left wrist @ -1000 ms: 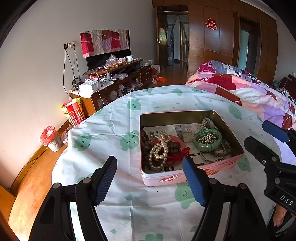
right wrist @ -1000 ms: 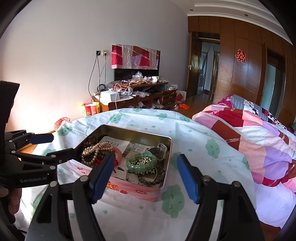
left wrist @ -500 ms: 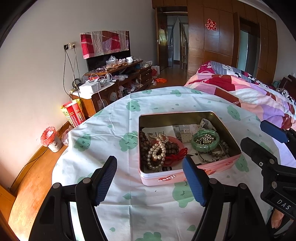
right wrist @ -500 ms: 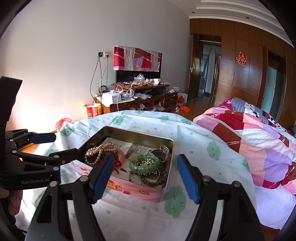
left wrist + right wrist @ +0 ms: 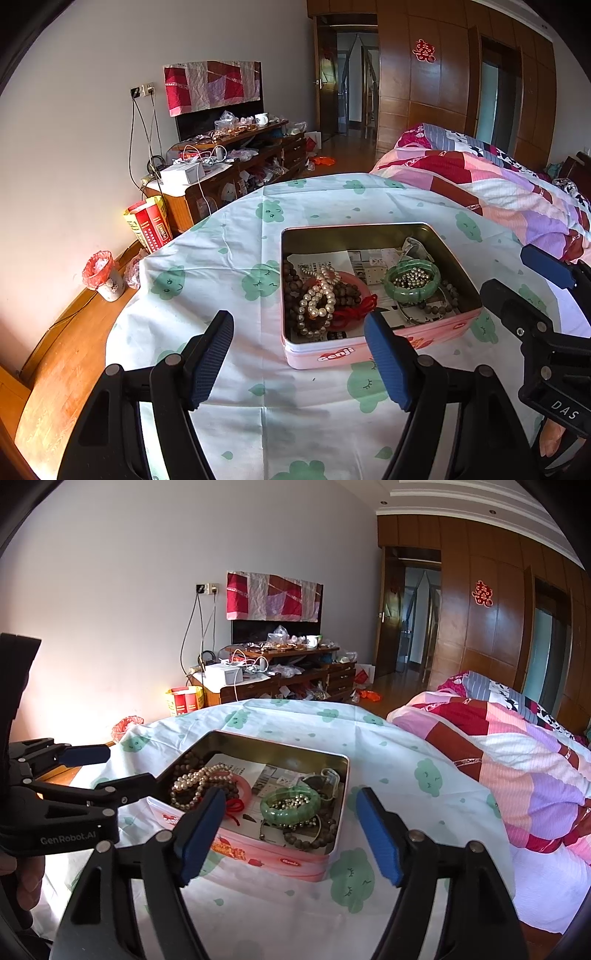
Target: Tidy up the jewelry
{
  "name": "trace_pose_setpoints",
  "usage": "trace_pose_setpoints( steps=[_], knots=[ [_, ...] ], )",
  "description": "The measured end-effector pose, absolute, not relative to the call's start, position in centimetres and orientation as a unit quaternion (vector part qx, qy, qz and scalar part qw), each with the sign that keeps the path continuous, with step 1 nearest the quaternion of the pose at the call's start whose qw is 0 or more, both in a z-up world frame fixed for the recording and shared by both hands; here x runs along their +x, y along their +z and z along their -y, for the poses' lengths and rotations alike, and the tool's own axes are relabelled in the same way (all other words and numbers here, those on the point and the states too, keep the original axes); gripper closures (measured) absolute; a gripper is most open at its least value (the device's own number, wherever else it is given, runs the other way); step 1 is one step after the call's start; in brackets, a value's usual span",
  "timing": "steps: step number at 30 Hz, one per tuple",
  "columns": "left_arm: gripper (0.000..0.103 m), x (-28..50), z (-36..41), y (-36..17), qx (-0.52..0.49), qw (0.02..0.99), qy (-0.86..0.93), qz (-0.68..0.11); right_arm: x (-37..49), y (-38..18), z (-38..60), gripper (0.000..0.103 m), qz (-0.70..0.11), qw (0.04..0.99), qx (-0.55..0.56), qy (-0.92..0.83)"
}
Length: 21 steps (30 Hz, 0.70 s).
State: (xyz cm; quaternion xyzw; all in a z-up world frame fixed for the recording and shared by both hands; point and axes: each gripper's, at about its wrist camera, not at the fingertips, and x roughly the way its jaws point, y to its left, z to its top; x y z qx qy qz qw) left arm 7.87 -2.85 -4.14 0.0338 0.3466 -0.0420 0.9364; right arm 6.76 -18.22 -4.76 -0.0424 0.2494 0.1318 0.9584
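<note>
Pink tin (image 5: 332, 356), lidless, rectangular, on a desk (image 5: 229, 254) draped in a white cloth printed with green clouds; it stands toward the desk's near edge, roughly midway along it.

Contents, left half: pearl strand (image 5: 319, 295) heaped over dark wooden beads (image 5: 291, 284), a pink bangle (image 5: 356, 286) and a red cord (image 5: 356, 312).

Contents, right half: green jade bangle (image 5: 412, 282) ringing a cluster of small silver beads (image 5: 412, 276); beside it a further string of dark beads (image 5: 439, 304). Printed paper lines the tin floor.

Left gripper (image 5: 299, 360): jaws apart, empty, held over the near edge short of the tin.

Right gripper (image 5: 290, 834): jaws apart, empty, held just before the tin's near wall.
</note>
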Motion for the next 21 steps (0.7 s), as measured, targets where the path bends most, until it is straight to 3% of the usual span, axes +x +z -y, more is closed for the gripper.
trace_pose_setpoints(
  steps=[21],
  knots=[
    [0.029,7.73,3.08,-4.07,0.039,0.938,-0.035,-0.343,6.55,-4.83,18.14,0.026,-0.24,0.961,-0.047,0.129]
  ],
)
